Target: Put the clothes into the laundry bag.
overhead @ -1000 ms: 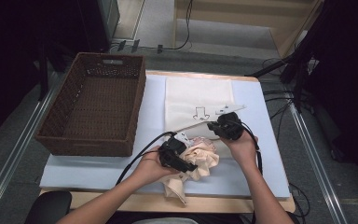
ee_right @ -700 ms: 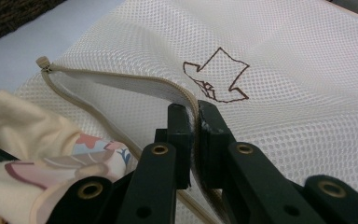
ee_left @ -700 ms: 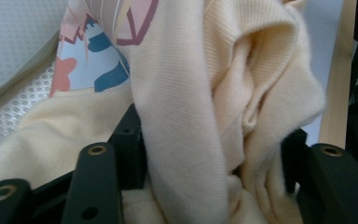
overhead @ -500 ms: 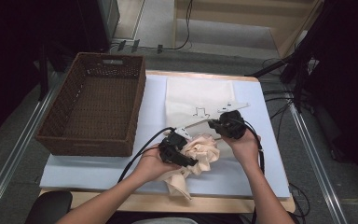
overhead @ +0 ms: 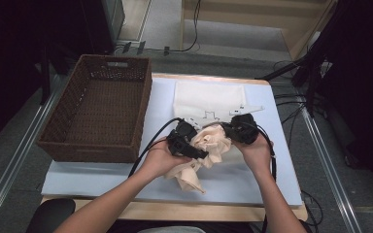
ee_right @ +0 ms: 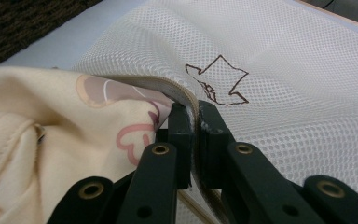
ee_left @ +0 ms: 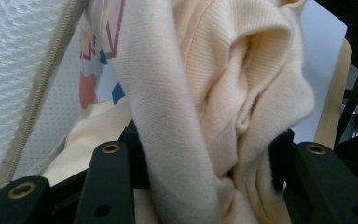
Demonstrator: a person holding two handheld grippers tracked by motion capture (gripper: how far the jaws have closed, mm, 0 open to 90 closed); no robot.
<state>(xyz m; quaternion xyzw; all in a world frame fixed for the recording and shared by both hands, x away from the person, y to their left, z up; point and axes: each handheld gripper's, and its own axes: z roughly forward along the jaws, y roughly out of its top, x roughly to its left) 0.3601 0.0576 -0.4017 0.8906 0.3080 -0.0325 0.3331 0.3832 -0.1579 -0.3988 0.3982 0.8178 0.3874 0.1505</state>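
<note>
Cream garment (ee_left: 223, 93) between left tool (ee_left: 205, 172) jaws

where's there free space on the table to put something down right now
Free: the blue mat strip in front of the wicker basket, and the mat's right side beside the mesh laundry bag. The basket itself holds nothing. Crowded: the middle, where the left hand-held gripper and right hand-held gripper work the cream garment into the bag.

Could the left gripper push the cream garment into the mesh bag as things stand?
Probably yes: the left gripper holds the cream garment at the mesh bag, whose zipper edge the right gripper is pinching.
</note>
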